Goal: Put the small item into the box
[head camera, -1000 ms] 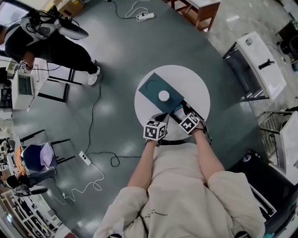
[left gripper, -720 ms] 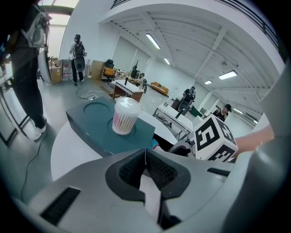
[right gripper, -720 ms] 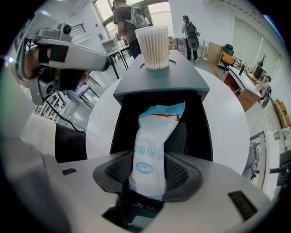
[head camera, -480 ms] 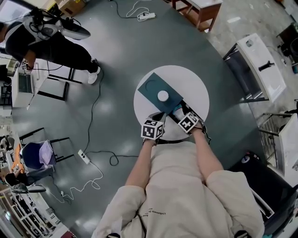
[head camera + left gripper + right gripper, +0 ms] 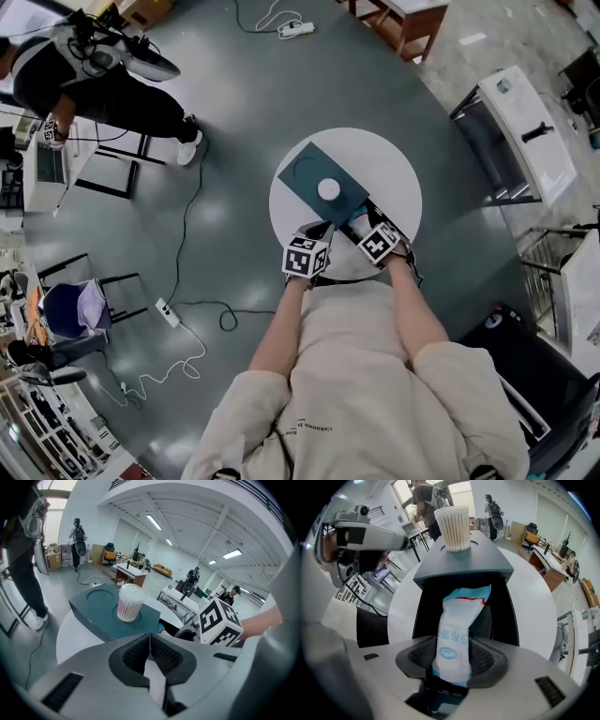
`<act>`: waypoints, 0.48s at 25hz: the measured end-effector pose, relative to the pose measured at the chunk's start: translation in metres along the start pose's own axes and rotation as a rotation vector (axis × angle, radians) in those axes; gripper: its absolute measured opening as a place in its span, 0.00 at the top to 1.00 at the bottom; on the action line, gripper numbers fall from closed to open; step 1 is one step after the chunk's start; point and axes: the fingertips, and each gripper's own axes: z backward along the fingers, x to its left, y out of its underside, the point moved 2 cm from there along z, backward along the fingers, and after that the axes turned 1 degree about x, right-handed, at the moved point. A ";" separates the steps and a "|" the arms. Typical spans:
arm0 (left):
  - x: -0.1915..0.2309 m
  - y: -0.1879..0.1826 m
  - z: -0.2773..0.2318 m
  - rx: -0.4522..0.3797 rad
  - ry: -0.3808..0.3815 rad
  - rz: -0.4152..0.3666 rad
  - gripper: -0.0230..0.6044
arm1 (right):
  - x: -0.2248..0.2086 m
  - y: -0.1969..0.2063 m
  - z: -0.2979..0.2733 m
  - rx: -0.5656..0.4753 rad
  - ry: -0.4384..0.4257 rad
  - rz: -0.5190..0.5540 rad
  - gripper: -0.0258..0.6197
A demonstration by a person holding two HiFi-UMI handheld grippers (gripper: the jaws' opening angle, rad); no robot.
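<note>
Grey-green floor strewn with cables surrounds a round white table in the head view; on it lies a teal box with a cup of cotton swabs standing on its lid; the left gripper and right gripper sit side by side at the box's near end, but what they hold is too small to read from up here; another person stands well apart. Left gripper view: its jaws are pressed together with nothing between them; the box's near end is cut off behind the jaw body. Right gripper view: the jaws are clamped on the lower part of a small packet, white with blue and red print, which points over the box's dark open compartment; whether its tip is already inside I cannot tell, and its bottom end is hidden under the jaws. Judging by its creased, pillowy look, the packet should be light, soft and slightly slick; a pinch across its body seems safest, and it ought to drop freely once let go.
</note>
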 end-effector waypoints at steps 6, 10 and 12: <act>0.007 -0.010 0.007 -0.012 0.007 0.005 0.92 | 0.010 -0.004 0.000 -0.007 0.021 -0.018 0.63; -0.006 -0.024 0.011 -0.046 0.048 0.001 0.92 | 0.009 -0.006 0.008 -0.039 0.042 -0.066 0.62; -0.005 -0.025 0.011 -0.041 0.058 -0.014 0.92 | 0.006 -0.016 0.013 -0.070 0.060 -0.093 0.57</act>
